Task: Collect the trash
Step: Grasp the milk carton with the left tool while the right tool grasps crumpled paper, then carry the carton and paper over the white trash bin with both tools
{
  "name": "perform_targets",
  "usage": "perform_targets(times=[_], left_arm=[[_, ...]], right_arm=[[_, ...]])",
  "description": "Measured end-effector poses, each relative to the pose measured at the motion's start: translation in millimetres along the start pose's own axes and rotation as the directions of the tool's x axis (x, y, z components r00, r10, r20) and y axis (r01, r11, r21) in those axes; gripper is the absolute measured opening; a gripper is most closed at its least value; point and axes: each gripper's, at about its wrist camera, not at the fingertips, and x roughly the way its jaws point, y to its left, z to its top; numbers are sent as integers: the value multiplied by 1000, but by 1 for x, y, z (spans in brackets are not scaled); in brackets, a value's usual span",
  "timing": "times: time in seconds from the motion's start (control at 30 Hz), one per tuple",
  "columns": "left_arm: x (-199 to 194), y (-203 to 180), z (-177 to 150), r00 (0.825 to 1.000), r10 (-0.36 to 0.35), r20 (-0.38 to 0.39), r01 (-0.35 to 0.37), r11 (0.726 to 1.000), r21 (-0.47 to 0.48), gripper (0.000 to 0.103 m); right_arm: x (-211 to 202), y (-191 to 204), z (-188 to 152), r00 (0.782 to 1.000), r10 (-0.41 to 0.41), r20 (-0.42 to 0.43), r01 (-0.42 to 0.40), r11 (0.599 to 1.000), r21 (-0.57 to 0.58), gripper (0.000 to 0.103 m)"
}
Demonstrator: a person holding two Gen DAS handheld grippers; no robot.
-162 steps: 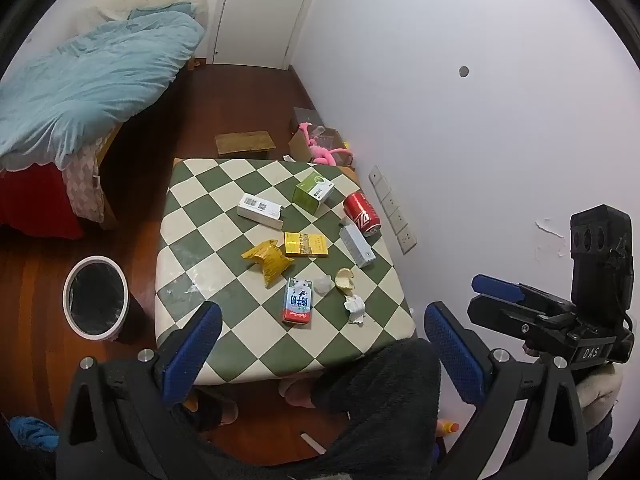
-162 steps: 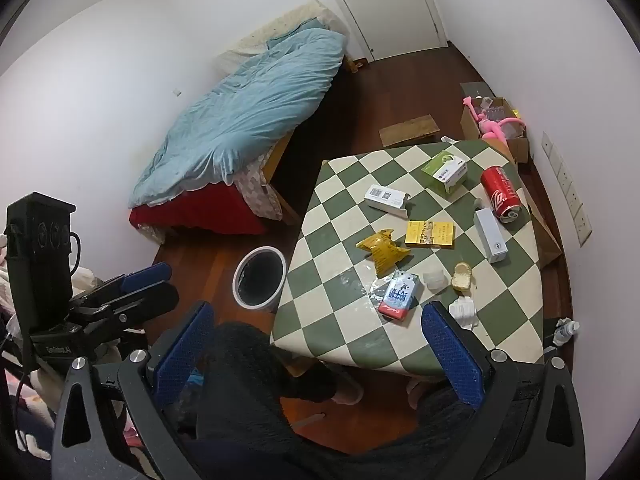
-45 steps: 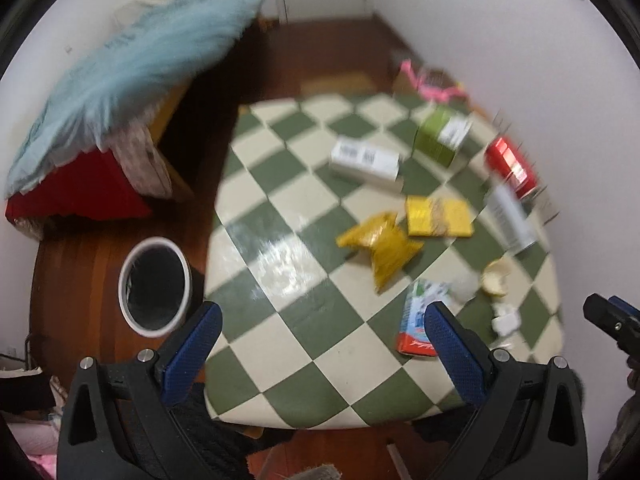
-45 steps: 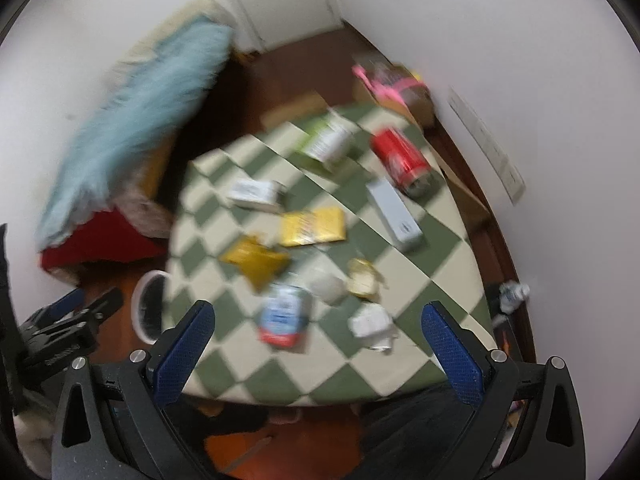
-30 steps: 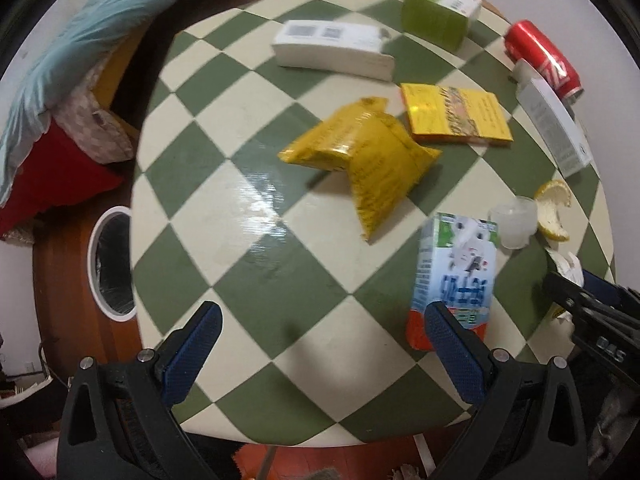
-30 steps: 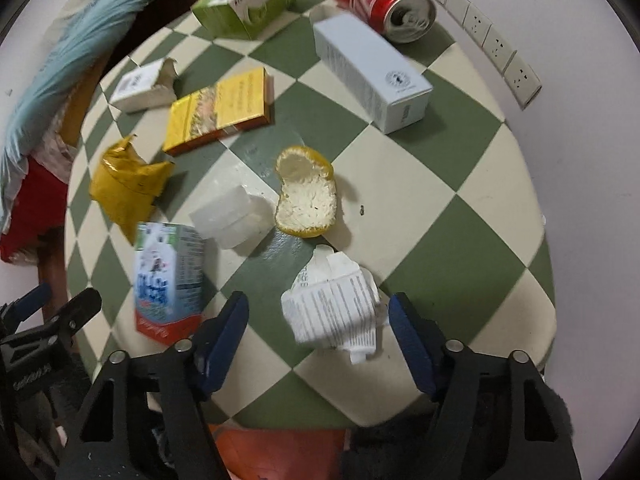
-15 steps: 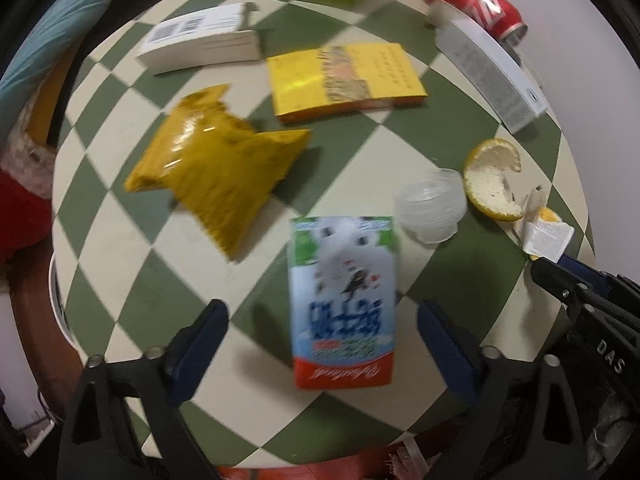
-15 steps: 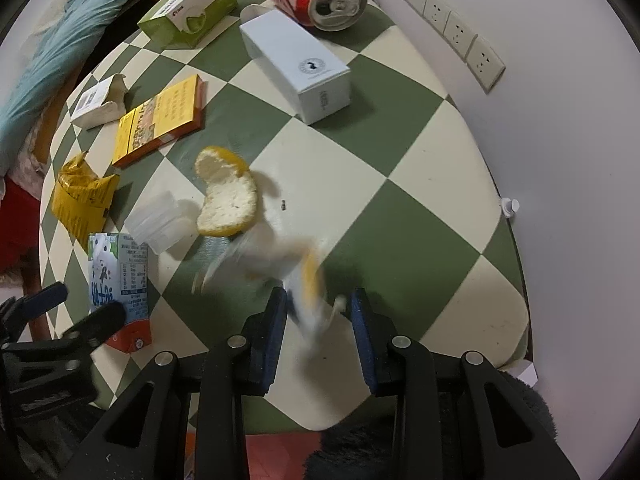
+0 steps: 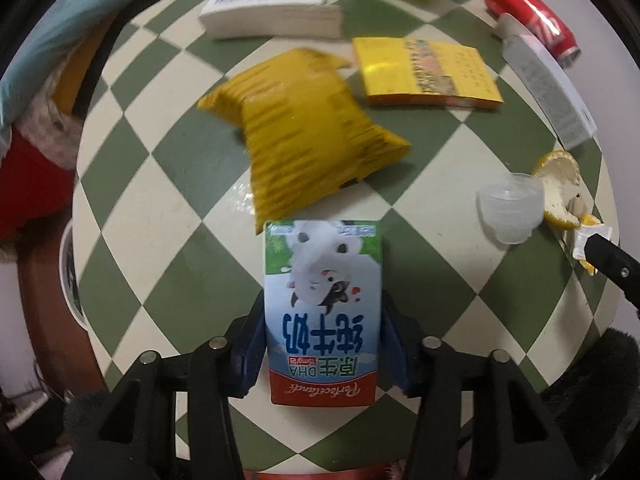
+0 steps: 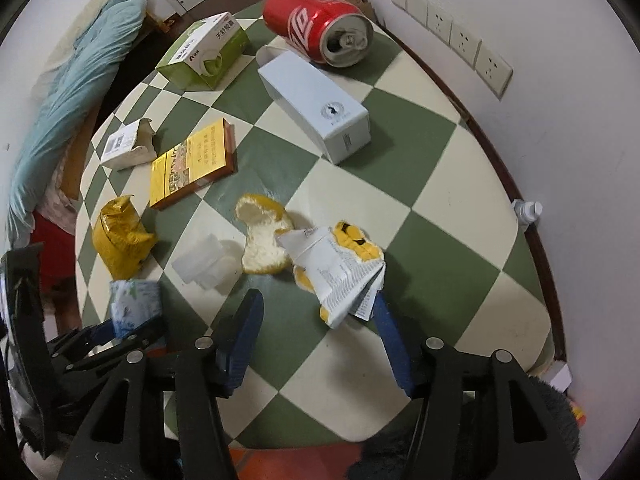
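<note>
Left claw [image 9: 322,346]: clamped on milk carton [image 9: 322,308] at the near table [image 9: 168,280] edge. Right claw [image 10: 316,330]: fingers apart, crumpled leaflet [image 10: 340,276] against its right finger. Cola can [image 10: 320,24], far right, lies opened.

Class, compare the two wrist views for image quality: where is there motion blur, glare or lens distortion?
Left wrist view: the yellow bag and far boxes smear with motion, the milk carton stays sharp, and glare sits on the table. Right wrist view: mostly crisp, though fisheye curvature bows the table's edge.
</note>
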Motion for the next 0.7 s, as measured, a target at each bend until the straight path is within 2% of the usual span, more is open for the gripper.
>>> perform_targets(times=[0.17,0.23,0.3,0.33,0.47,0.7], left_arm=[[3,-4,4,1000,15,4,-15,1000,9,51],[0,0,11,1000,18,9,-18,1000,17,48],[-2,-3,11,999,32,19,-33,999,29,47],[-5,-4,10,999,35,22,-36,999,32,47],[-7,-7,4,998,47,37,-49,998,38,46],[-25,4,-12,995,57,76,-60,997,41,46]], right_arm=[[14,8,10,997,-81,13,82,995,-55,62],[21,10,12,995,-99,13,100,993,-59,62],[26,9,13,995,-104,12,104,993,-55,61],[26,9,12,994,-106,21,107,993,-53,55],[21,13,7,992,-113,58,117,990,-78,43],[8,9,-3,994,-89,65,94,993,-76,42]])
